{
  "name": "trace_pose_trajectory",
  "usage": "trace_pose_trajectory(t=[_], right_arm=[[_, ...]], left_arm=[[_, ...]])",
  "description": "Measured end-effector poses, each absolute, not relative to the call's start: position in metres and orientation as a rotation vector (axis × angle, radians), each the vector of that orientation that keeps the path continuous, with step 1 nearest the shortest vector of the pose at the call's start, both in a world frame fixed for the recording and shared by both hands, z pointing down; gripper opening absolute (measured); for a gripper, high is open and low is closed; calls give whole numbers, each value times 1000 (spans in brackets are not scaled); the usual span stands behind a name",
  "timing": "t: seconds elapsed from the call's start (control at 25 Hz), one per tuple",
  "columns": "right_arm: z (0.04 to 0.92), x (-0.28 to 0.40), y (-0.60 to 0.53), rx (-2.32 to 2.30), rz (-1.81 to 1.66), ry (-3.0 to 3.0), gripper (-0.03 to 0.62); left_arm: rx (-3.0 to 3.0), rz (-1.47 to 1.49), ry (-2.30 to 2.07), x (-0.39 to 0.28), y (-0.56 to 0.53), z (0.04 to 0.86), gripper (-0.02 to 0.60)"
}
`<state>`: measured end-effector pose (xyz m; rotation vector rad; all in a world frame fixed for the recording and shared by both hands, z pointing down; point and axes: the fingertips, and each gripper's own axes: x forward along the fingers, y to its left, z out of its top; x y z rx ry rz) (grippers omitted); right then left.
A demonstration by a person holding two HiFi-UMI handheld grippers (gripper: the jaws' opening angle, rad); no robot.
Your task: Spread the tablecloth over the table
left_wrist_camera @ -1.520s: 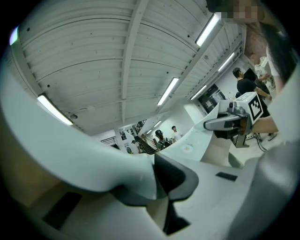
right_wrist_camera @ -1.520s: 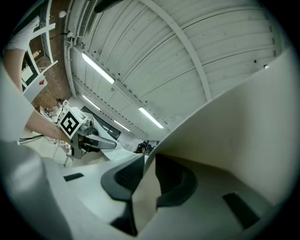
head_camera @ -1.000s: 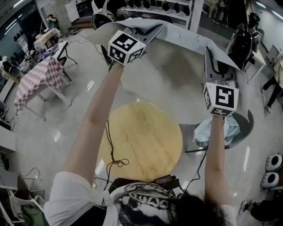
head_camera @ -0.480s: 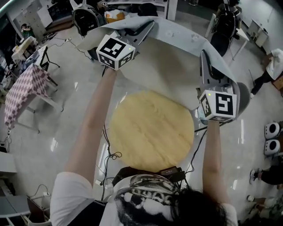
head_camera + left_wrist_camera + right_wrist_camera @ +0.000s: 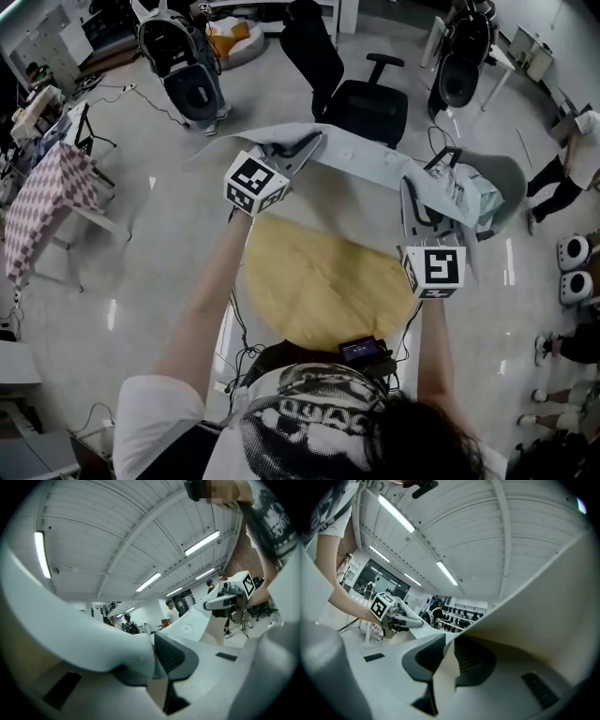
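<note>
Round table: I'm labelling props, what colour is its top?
The round table is plain pale yellow wood, clearest in the head view.

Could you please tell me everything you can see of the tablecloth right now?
The tablecloth is a plain, pale grey-white sheet, thin and supple-looking, not yet spread. It is held up by one edge, stretched between the left tongs and the right tongs, each shut on a fold; the right pair has just been closing. The rest hangs past the far side of the round wooden table; whether it touches the top is unclear.
</note>
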<state>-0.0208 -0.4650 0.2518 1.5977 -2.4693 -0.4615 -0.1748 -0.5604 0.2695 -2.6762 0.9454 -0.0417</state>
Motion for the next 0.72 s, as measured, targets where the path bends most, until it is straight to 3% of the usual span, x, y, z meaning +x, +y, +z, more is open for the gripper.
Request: trace_pose_trajectory(t=[0.28, 0.72], right_arm=[[331, -23, -397, 1662, -143, -2496, 57], [384, -23, -302, 1646, 216, -2573, 51]], left_arm=[[-2788, -118, 868, -178, -496, 344, 52], [-2904, -122, 881, -189, -396, 384, 51]])
